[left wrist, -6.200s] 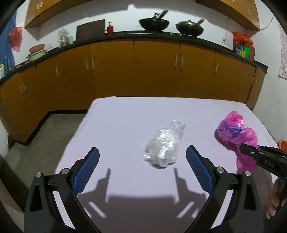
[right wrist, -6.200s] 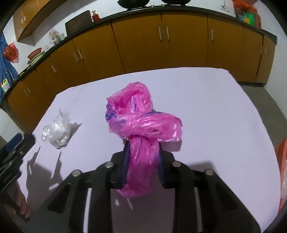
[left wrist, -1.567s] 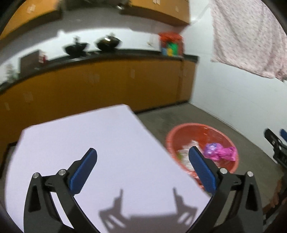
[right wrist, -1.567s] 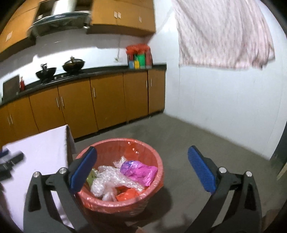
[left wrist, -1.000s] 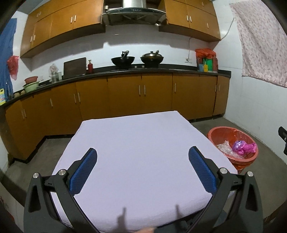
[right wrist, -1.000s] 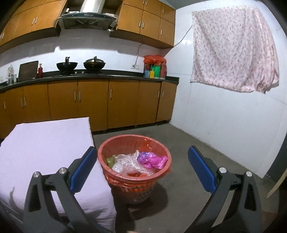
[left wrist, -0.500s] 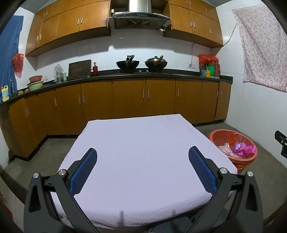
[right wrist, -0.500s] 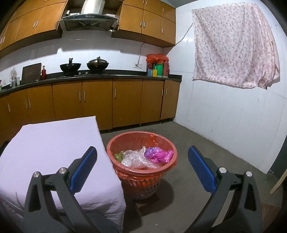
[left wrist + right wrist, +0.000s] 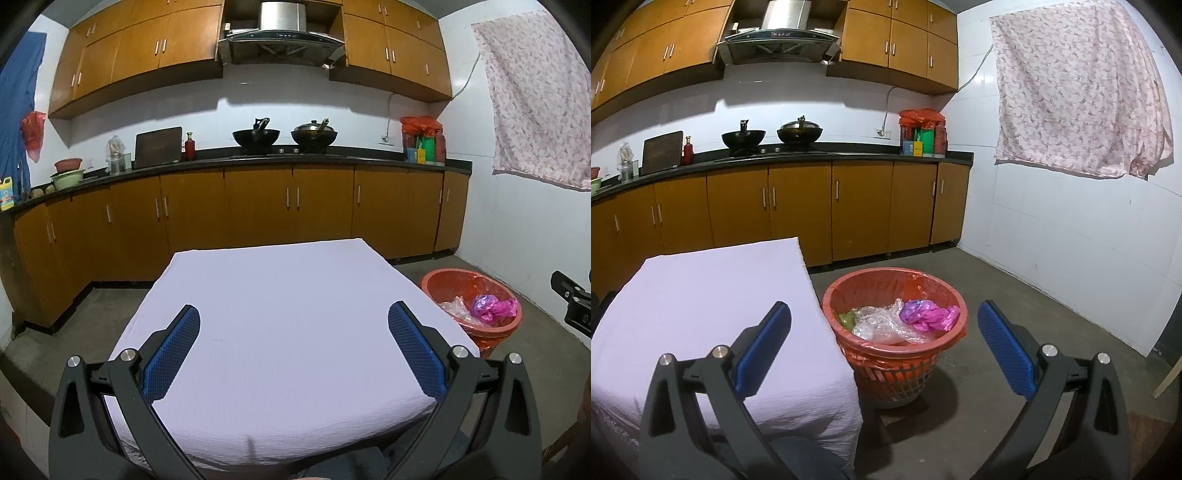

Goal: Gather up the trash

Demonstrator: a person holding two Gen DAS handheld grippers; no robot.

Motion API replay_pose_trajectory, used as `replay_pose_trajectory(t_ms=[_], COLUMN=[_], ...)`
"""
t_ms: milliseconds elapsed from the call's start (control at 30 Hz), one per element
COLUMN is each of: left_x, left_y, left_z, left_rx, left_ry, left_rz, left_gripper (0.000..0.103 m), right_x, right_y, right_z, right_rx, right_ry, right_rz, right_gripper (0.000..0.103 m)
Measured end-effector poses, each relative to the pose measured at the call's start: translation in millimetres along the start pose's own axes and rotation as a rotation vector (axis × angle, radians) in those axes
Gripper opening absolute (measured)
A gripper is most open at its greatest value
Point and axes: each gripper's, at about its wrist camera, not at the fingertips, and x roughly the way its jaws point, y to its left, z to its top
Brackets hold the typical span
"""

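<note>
- Between our left gripper (image 9: 293, 345) jaws, spread wide and holding nothing, lies only the lilac cloth of the bench (image 9: 280, 302); a few seconds ago a crumpled clear plastic bag sat on that cloth, and it is gone from there now.
- Our right gripper (image 9: 884, 345) is likewise released with its jaws wide apart, where seconds ago it was clenched on the pink bag (image 9: 929, 315).
- Past the right jaws, the red basket (image 9: 897, 369) stands on the floor just beside the bench's right-hand edge, lined with an orange bag.
- Inside the basket the pink bag rests toward the side away from the bench, touching the clear plastic (image 9: 882, 325) heaped nearer the bench; a scrap of green shows at the bench side of the heap.
- From the left wrist view the same basket (image 9: 476, 332) shows beyond the bench's right corner, with the pink bag (image 9: 491, 308) in it.
- Both cameras now sit farther from the bench than a second ago, so we have drawn away from it.
- We judge the collecting done: no trash shows on the bench, and both pieces lie in the basket.
- Beyond the bench, the kitchen counter (image 9: 258, 158) with its two woks plays no part.
</note>
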Motion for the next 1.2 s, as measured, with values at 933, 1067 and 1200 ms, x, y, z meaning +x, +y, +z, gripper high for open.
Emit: replay_pose_trajectory(t_ms=[933,1067,1200], left_x=[-13,-13,-13], left_y=[-10,-11,-12], left_z=[1,1,1], left_rx=[0.032,0.034,0.039], left_ry=[-0.015,-0.016,-0.018], left_rz=[-0.009,-0.012,-0.016], left_gripper=[0.101,0.101,0.101], right_x=[-2,-3,-3], right_y=[-4,-6,-8], right_z=[-2,-1,-2], right_rx=[0.032,0.034,0.038], right_ry=[0.015,0.013,0.013], right_rz=[0.013,0.012,0.011], right_gripper=[0.099,0.099,0.099])
